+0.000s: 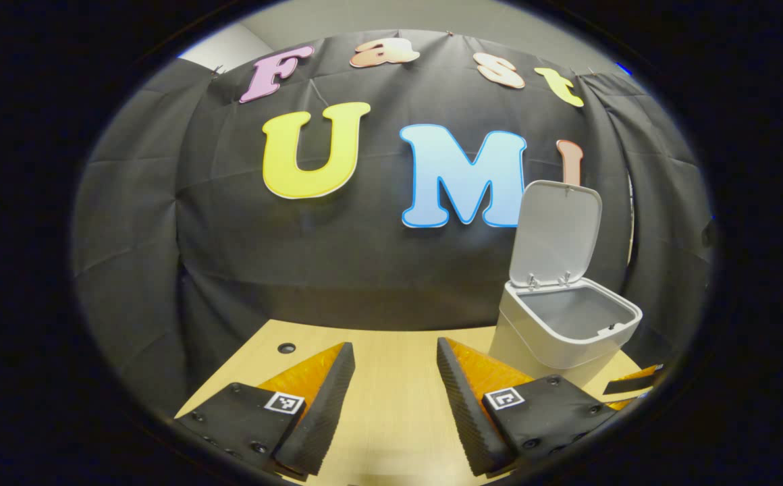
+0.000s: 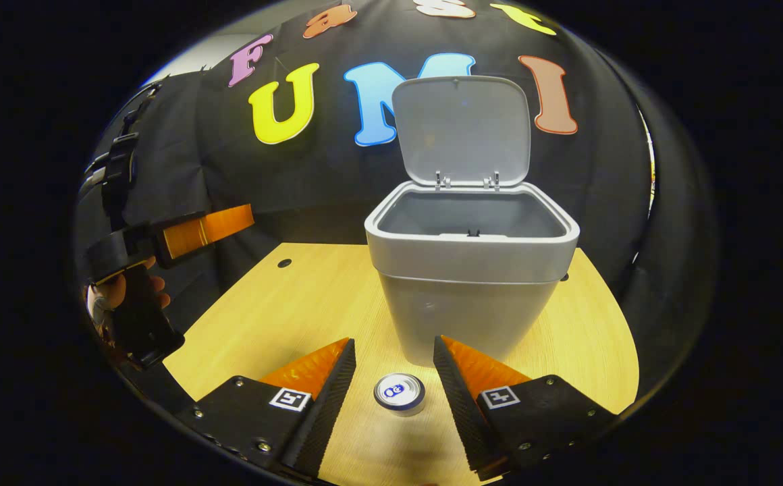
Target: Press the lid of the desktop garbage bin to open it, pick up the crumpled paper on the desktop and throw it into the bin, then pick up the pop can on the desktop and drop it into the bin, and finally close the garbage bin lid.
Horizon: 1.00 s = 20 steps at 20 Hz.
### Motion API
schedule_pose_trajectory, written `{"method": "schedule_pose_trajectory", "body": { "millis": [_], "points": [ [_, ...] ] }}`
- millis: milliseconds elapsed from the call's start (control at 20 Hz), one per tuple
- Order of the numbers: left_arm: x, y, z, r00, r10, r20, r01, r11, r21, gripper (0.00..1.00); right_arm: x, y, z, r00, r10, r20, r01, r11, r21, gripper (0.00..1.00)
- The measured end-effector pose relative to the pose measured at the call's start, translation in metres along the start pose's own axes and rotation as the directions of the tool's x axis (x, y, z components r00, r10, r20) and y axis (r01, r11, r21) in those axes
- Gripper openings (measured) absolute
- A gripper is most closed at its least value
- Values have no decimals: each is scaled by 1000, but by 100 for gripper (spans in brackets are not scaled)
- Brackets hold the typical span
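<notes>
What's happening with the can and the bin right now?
Both grippers open, holding nothing. Right gripper above pop can, fingers either side. Bin lid up. Nothing blocking.

A staged recording booth, probably set up inside an office or lab room. Black cloth (image 1: 364, 270) hangs in creased panels behind and around a pale wood-grain surface (image 2: 297, 304), closing it in on three sides. Above the cloth's top edge, a strip of plain light wall and ceiling (image 1: 229, 47) shows, so the booth stands within a larger room. The surface looks like an office desk: a small round hole (image 2: 285, 262) sits near its far left corner. A small grey desktop garbage bin (image 2: 466, 270) stands toward the far edge, lid (image 2: 462, 128) raised. A person's hand (image 2: 118, 291) holding a gripper device is at the left edge.
</notes>
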<state>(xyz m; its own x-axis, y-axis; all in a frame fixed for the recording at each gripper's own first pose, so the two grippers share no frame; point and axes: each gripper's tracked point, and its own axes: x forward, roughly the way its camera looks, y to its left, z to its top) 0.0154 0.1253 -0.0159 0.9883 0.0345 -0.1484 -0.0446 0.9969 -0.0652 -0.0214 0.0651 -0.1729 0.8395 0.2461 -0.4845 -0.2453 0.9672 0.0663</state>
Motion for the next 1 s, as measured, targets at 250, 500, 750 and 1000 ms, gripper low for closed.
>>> {"method": "schedule_pose_trajectory", "body": {
  "millis": [250, 500, 750, 1000],
  "points": [
    [-7, 19, -5, 999, 36, -10, -36, 999, -5, 82, 16, 0, -29, 994, -9, -108, 11, 1000, 16, 77],
    [-17, 43, -13, 996, 84, -22, -84, 996, -14, 85, 37, 4, -67, 974, -18, -224, 20, 1000, 9, 82],
    [-24, 62, -18, 992, 125, -30, -125, 992, -19, 85, 50, 3, -82, 959, -34, -281, 33, 999, -11, 82],
    [-17, 73, -28, 988, 143, -50, -145, 989, -28, 85, 65, 2, -94, 944, -38, -327, 35, 999, -16, 93]
  ]
}}
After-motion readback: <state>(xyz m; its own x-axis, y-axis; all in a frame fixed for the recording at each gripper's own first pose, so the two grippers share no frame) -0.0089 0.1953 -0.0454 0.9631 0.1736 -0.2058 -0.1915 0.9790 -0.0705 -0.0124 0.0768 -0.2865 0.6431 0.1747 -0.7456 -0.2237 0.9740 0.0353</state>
